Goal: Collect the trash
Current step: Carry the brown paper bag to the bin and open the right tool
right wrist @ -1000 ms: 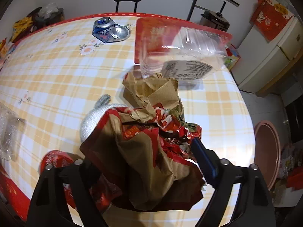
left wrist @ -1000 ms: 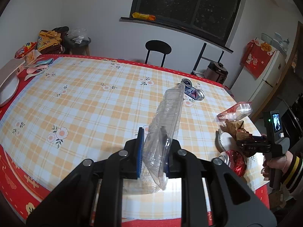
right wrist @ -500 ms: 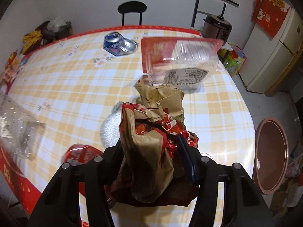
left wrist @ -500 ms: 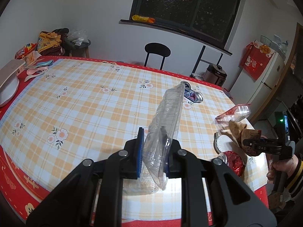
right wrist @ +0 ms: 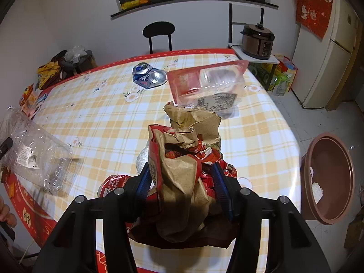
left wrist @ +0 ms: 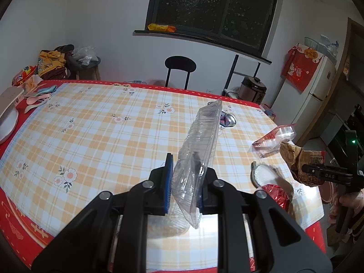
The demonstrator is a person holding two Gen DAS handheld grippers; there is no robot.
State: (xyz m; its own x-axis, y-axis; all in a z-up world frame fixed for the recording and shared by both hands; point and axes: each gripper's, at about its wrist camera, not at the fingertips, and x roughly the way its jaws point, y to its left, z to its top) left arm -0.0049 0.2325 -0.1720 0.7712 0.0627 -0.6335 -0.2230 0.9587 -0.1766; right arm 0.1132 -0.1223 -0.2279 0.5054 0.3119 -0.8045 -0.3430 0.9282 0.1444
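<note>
The tabletop [right wrist: 261, 122] bears one clear red-edged box [right wrist: 204, 86], one crushed can [right wrist: 147, 76] and one red wrapper [left wrist: 276, 195]. One brown bin [right wrist: 327, 179] stands on the floor, right of the right tongs [right wrist: 182, 182], which grip the paper bag [right wrist: 182, 175]. The left tongs [left wrist: 184, 182] clamp one flattened bottle [left wrist: 198, 157], long axis pointing away.
</note>
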